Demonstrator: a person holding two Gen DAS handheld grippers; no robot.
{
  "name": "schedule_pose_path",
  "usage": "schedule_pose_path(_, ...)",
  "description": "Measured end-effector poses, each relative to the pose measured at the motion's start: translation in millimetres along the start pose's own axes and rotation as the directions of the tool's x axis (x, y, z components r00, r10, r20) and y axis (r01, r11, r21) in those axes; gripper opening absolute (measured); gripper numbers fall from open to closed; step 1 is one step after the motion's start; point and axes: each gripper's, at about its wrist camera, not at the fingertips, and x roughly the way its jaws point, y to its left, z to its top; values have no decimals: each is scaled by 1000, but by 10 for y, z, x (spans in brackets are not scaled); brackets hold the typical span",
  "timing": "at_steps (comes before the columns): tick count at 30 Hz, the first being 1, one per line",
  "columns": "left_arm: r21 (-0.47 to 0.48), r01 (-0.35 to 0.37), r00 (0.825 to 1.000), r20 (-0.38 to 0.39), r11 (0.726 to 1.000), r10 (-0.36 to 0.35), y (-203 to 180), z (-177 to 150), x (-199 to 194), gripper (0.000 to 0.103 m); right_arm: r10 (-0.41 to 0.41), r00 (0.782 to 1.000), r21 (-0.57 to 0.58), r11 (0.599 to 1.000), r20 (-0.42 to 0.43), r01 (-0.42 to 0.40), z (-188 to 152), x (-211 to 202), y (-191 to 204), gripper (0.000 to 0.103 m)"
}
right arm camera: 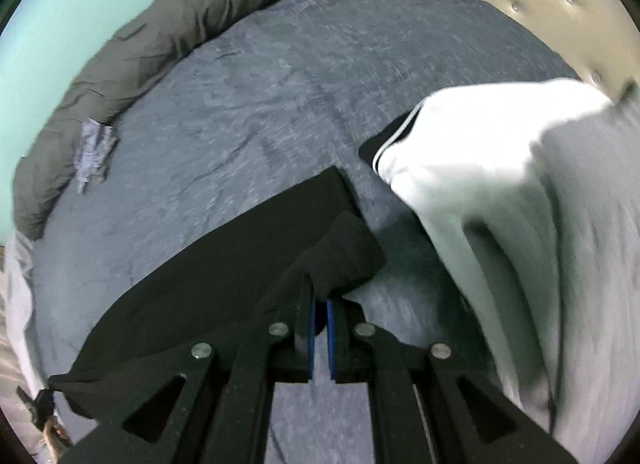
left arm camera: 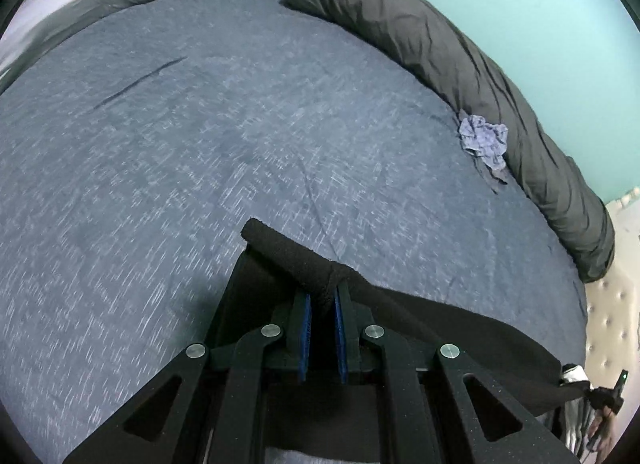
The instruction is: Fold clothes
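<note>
Both grippers carry one black garment (left arm camera: pixel 460 328) stretched between them above the bed (left arm camera: pixel 200 144). The left gripper (left arm camera: pixel 322 300) is clenched on a bunched edge of it, and the right gripper (right arm camera: pixel 320 304) pinches the opposite edge the same way. Each grasp looks shallow, on a rolled lip of cloth, so a tug could pull one side free and collapse the fold. The white clothes (right arm camera: pixel 480 168) lie near the right side; a sagging hem might drag them.

Matt black cloth garment (left arm camera: pixel 460 328) over a mottled, heathered blue bedsheet (left arm camera: pixel 240 144).
</note>
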Motion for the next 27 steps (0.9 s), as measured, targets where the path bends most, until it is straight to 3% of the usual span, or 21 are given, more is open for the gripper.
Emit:
schedule_pose_path(8, 7, -52, 997, -57, 999, 53, 26, 123, 546, 11, -74, 997, -11, 997, -16, 74, 522, 560, 250, 4)
schedule_pose_path(12, 48, -83, 993, -77, 995, 87, -5, 83, 825, 16, -89, 996, -26, 996, -21, 89, 620, 911, 325, 4)
schedule_pose_path(16, 82, -88, 995, -47, 993, 92, -31, 42, 883, 18, -79, 997, -66, 995, 25, 81, 660, 1092, 338, 21)
schedule_pose_path(17, 79, -80, 996, -33, 994, 83, -19, 42, 853, 24, -79, 995, -85, 993, 55, 84, 664, 1085, 331, 26)
schedule_pose_path(19, 65, -66, 998, 5, 996, 66, 10, 40, 748, 34, -90, 991, -114, 988, 104, 101, 651, 1012, 300, 50)
schedule_pose_path(21, 60, -52, 998, 40, 997, 50, 27, 30, 622, 43, -69, 984, -127, 988, 165, 90, 621, 883, 243, 50)
schedule_pose_path(24, 44, -39, 995, 91, 998, 35, 39, -72, 392, 45, -2, 968, -154, 987, 251, 42, 504, 656, 184, 51)
schedule_pose_path(27, 85, -39, 992, 126, 996, 28, -31, -285, 200, 46, 59, 957, -206, 979, 283, 0, 238, 575, 175, 51)
